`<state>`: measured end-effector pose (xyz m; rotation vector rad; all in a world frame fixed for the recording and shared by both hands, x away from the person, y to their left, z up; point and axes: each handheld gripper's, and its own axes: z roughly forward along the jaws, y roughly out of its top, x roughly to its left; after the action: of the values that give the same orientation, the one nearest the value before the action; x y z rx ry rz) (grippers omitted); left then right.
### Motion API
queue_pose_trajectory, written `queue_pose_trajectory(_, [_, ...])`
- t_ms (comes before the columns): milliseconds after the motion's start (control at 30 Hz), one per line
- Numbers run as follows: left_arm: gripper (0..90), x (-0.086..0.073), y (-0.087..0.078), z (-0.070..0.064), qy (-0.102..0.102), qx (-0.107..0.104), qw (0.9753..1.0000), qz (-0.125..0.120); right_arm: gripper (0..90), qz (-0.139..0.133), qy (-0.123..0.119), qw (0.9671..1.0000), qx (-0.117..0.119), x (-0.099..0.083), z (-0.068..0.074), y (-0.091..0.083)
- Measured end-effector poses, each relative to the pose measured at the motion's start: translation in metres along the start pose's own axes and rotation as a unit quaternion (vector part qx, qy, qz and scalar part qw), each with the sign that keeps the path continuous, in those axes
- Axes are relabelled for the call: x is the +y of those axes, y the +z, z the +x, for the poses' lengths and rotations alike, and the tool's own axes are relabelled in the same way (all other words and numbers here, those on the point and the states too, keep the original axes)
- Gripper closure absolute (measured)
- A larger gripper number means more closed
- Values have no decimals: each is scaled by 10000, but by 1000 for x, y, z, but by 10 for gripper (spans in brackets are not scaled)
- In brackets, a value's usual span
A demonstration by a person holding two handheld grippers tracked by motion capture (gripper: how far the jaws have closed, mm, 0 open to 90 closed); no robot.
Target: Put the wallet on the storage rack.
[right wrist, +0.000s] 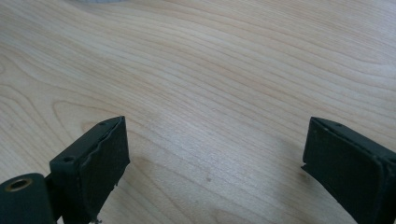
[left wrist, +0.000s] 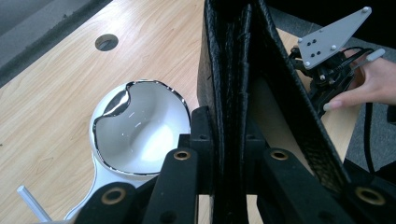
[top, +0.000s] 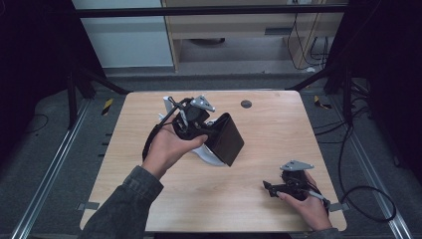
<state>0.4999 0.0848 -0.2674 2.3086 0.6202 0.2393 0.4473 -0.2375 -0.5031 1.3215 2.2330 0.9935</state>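
Table [top: 278, 144] is light wood, smooth matt grain. Black pouch [left wrist: 243, 70] looks like grained leather, rough pebbly surface, matt; white bowl [left wrist: 140, 130] glossy, ceramic or plastic, shiny dark rim. Left gripper [left wrist: 229, 140] and right gripper [right wrist: 215, 158] have matt black pads, edges a bit ragged

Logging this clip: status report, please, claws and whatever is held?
Left claw shut on black leather wallet, held above white bowl-shaped stand. Right claw open, low over bare wooden table. Nothing obstructing.

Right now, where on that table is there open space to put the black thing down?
Bare wood runs right of the black leather wallet, from the round hole toward the right claw. It is crowded around the white bowl-shaped stand.
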Motion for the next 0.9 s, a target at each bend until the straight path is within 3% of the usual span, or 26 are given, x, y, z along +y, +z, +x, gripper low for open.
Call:
queue_pose_trajectory(133, [806, 5, -1, 3, 9, 111, 9999, 68, 66, 98, 124, 9999, -42, -1, -4, 3])
queue_pose_trajectory(567, [806, 18, -10, 19, -157, 389, 9991, 7, 44, 87, -10, 9997, -220, -3, -1, 7])
queue_pose_trajectory(900, [806, 13, 11, 34, -225, 628, 9974, 267, 45, 39, -62, 9997, -231, -4, -1, 7])
